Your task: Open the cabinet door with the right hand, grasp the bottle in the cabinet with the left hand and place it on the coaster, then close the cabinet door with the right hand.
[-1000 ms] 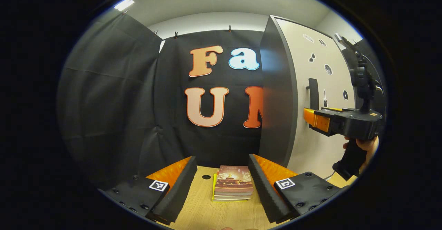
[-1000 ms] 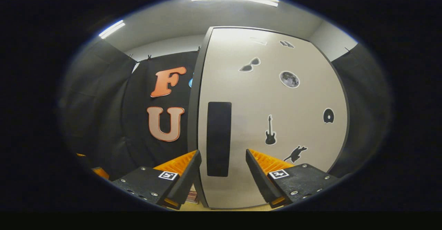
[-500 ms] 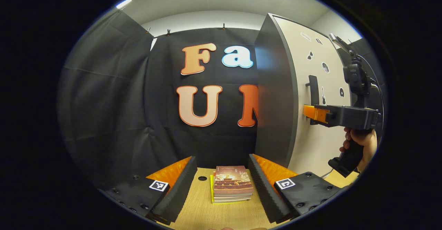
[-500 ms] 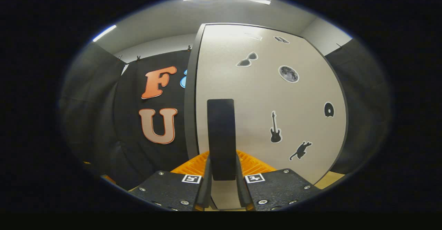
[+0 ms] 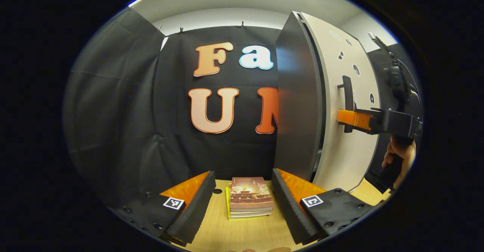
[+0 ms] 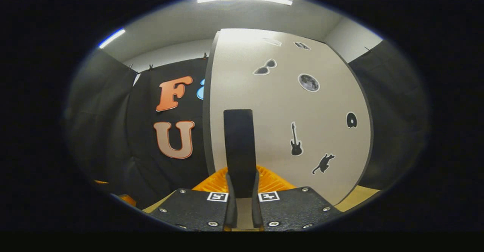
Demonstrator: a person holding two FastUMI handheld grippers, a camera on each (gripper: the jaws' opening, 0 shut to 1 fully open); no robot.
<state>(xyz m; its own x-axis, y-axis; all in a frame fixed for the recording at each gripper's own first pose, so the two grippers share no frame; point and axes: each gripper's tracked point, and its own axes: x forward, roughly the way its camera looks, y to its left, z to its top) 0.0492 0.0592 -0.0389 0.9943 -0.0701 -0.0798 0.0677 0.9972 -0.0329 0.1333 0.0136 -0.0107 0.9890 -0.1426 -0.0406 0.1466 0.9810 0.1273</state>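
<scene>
The cabinet stands on the right of the left gripper view, with a dark side panel (image 5: 298, 104) and a white door (image 5: 336, 146) carrying small black stickers. A narrow gap separates the door's edge from the side panel. The door hides the cabinet's inside. My right gripper (image 6: 242, 191) is shut on the door's black vertical handle (image 6: 239, 146). From the left gripper view, its orange fingers (image 5: 351, 117) clamp that handle (image 5: 348, 89), and a hand (image 5: 401, 155) holds the grip. My left gripper (image 5: 244, 174) hangs open over the wooden table, nothing between its fingers.
A small stack of books (image 5: 249, 197) lies on the wooden table (image 5: 242, 237) ahead of the left gripper, beside a round hole (image 5: 216, 191) in the tabletop. Black cloth walls close the booth at the back and left.
The right gripper went from open around the handle to shut on it. The door has since swung slightly out, opening a gap at its edge. The left gripper drifted a little.
</scene>
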